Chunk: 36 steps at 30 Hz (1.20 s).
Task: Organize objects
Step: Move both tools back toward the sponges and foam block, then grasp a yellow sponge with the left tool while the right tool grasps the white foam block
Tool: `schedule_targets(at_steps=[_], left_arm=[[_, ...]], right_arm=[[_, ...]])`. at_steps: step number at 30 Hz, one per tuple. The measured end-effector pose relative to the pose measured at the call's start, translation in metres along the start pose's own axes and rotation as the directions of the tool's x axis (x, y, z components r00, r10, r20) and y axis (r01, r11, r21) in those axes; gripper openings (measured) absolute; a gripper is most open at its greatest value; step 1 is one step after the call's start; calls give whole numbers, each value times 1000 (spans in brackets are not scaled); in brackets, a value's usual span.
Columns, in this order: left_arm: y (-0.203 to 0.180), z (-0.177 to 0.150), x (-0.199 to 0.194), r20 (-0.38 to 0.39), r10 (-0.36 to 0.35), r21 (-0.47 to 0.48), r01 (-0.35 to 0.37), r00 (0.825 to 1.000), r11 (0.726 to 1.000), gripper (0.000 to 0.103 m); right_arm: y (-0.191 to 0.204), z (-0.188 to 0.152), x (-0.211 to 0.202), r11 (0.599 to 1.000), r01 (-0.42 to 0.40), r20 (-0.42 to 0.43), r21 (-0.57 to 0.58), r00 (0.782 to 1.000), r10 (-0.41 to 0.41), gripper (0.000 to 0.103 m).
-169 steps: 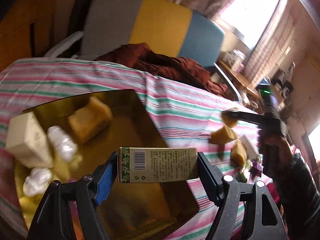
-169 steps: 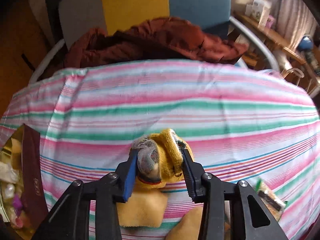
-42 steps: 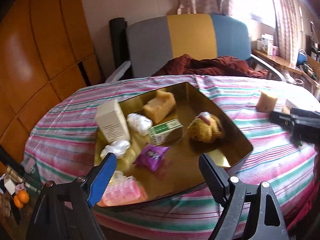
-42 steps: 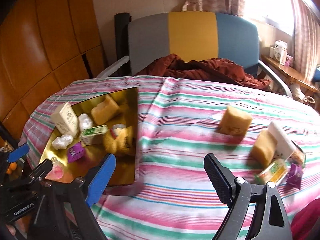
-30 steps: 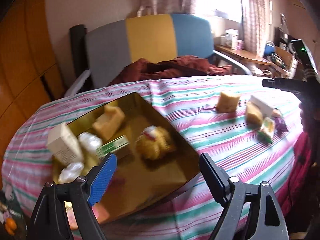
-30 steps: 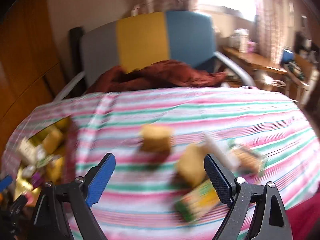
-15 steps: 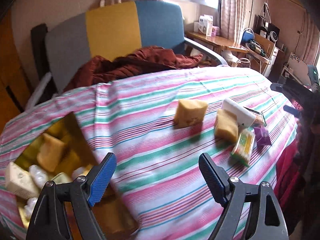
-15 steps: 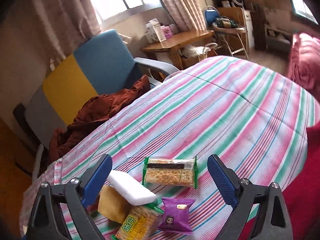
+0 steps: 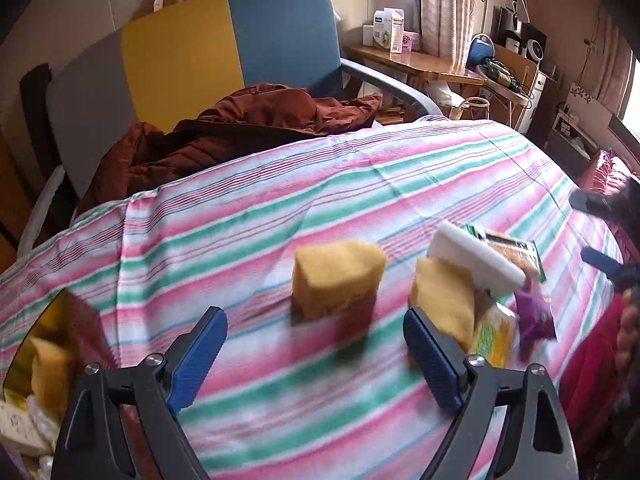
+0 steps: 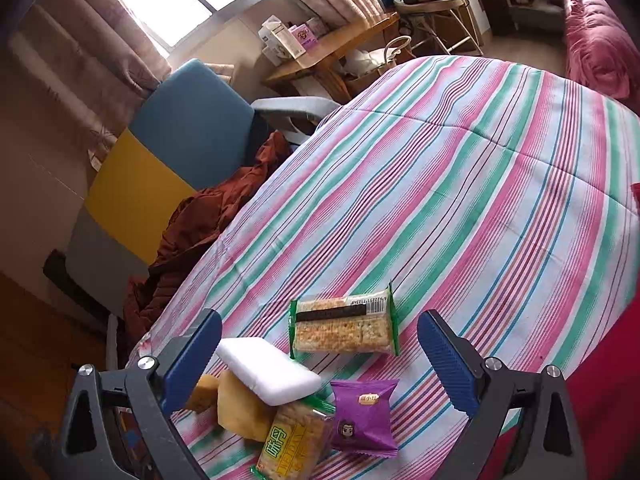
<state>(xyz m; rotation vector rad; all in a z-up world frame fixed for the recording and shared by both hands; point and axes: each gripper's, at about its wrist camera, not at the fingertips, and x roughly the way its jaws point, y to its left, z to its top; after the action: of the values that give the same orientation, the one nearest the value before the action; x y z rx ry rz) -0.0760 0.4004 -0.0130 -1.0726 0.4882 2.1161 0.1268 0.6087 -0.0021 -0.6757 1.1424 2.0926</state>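
Note:
My left gripper (image 9: pixel 316 354) is open and empty, just in front of a yellow sponge block (image 9: pixel 336 280) on the striped tablecloth. A second yellow sponge (image 9: pixel 442 302), a white block (image 9: pixel 476 258), a yellow-green cracker pack (image 9: pixel 490 336) and a purple packet (image 9: pixel 534 316) lie to its right. My right gripper (image 10: pixel 320 360) is open and empty above the same pile: white block (image 10: pixel 268 370), green-edged cracker pack (image 10: pixel 344 328), purple packet (image 10: pixel 364 416), yellow cracker pack (image 10: pixel 292 440), sponge (image 10: pixel 240 412). The gold box (image 9: pixel 60 320) with several items shows at the left edge.
A grey, yellow and blue chair (image 9: pixel 200 60) with a brown jacket (image 9: pixel 240 128) stands behind the table. A wooden desk (image 9: pixel 420 64) with clutter is at the back right. A red cushion (image 10: pixel 600 32) lies beyond the table's right side.
Both grippers have swung right, away from the gold box toward the pile of sponges and packets. The left one has come closer to the sponge block. Both stay open and empty.

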Motion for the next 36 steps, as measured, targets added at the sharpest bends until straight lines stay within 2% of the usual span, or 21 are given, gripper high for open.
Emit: schedule_targets(at_steps=[3, 6, 16, 17, 18, 19, 20, 22, 27, 30, 36], left_arm=[[2, 13, 20, -26, -20, -42, 19, 999, 999, 92], [2, 20, 38, -47, -19, -61, 17, 999, 998, 99], [-2, 35, 78, -98, -30, -87, 21, 995, 996, 99], [-1, 34, 81, -104, -31, -92, 22, 994, 996, 98], [1, 33, 84, -113, -34, -102, 22, 993, 995, 86], [4, 31, 87, -123, -72, -126, 56, 990, 990, 74], [8, 29, 87, -122, -138, -163, 117, 983, 980, 69], [9, 26, 81, -110, -140, -161, 121, 984, 980, 66], [21, 12, 54, -60, -146, -170, 134, 987, 976, 65], [30, 4, 42, -57, -166, -199, 152, 984, 968, 65], [42, -18, 7, -28, -200, -234, 188, 979, 954, 65]], right_arm=[[4, -1, 4, 1000, -6, -21, -20, 1000, 5, 99], [6, -2, 7, 999, -11, -37, -34, 999, 10, 99], [18, -7, 13, 994, -13, -69, -106, 998, 6, 99], [18, -7, 14, 994, -10, -71, -111, 997, 3, 99], [19, -7, 14, 993, -8, -73, -115, 997, 0, 99], [20, -8, 15, 992, -6, -75, -123, 997, -3, 99], [23, -9, 16, 990, -5, -79, -143, 997, -6, 99], [31, -12, 18, 981, 1, -84, -194, 996, -18, 97], [54, -26, 33, 938, 12, -132, -348, 989, -62, 80], [61, -33, 43, 918, 17, -161, -396, 983, -87, 76], [71, -45, 57, 874, 34, -191, -485, 971, -144, 74]])
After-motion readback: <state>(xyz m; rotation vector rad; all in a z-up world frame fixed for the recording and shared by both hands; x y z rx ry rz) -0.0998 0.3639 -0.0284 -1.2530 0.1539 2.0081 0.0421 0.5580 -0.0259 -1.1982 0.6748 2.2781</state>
